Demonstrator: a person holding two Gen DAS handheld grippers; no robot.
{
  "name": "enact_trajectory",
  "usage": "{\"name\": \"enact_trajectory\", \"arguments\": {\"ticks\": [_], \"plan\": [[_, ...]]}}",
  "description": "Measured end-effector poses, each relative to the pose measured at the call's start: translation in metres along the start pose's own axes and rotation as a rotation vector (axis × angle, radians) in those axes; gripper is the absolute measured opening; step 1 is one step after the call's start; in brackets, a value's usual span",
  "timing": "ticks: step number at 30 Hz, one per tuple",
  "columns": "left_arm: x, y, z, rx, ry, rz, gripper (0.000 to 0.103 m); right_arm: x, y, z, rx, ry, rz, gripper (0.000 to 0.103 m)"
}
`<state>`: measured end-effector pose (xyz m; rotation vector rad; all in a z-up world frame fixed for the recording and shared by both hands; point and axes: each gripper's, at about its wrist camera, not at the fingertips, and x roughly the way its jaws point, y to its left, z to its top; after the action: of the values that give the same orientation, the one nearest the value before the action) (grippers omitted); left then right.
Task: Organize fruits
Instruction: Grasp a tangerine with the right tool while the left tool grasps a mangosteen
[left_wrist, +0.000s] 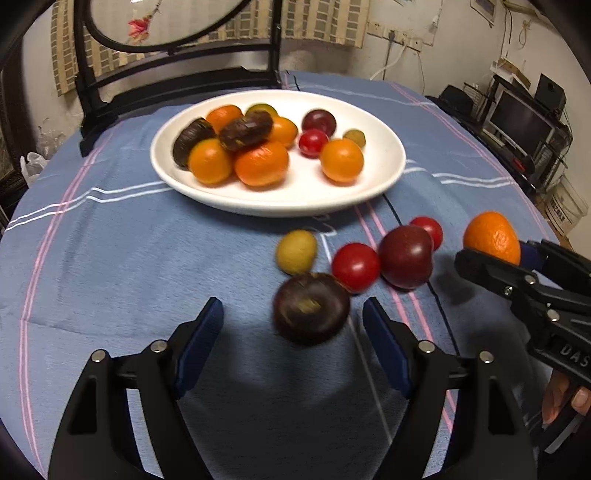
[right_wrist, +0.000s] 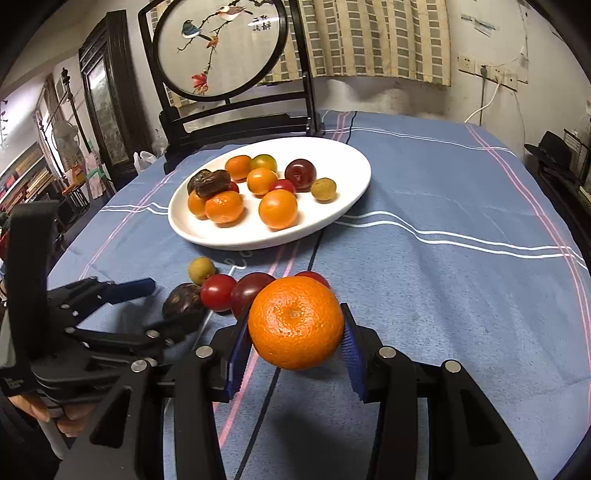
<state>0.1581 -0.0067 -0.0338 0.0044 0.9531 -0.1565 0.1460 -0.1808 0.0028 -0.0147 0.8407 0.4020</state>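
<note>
A white plate (left_wrist: 384, 181) at the table's middle holds several oranges, dark fruits, a plum and small tomatoes. Loose on the blue cloth lie a dark brown fruit (left_wrist: 311, 308), a yellow-green fruit (left_wrist: 296, 252), two red tomatoes (left_wrist: 355, 266) and a dark red plum (left_wrist: 405, 256). My left gripper (left_wrist: 293, 325) is open, its blue pads either side of the dark brown fruit, apart from it. My right gripper (right_wrist: 295, 347) is shut on an orange mandarin (right_wrist: 295, 323) and holds it above the cloth; it also shows in the left wrist view (left_wrist: 493, 236).
A dark wooden chair with a round embroidered screen (right_wrist: 221, 48) stands behind the plate. The table edge curves away at left and right. A monitor and shelves (left_wrist: 517, 118) stand at the far right. The plate also shows in the right wrist view (right_wrist: 354, 162).
</note>
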Motion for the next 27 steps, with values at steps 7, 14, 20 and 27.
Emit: {"name": "enact_trajectory", "arguments": {"ticks": [7,14,20,27], "plan": [[0.004,-0.007,-0.001,0.042,-0.005,0.02,0.042,-0.002,0.002,0.001,-0.001,-0.016,0.009,0.046],[-0.021,0.004,0.008,-0.014,-0.057,0.012,0.042,-0.004,0.008,0.0,-0.019,-0.036,0.013,0.046],[-0.053,0.001,0.029,-0.016,-0.114,-0.02,0.042,-0.021,0.015,0.009,-0.004,-0.094,0.063,0.046],[-0.062,0.004,0.082,0.006,-0.163,0.034,0.042,-0.029,0.022,0.051,-0.072,-0.13,0.064,0.046]]}}
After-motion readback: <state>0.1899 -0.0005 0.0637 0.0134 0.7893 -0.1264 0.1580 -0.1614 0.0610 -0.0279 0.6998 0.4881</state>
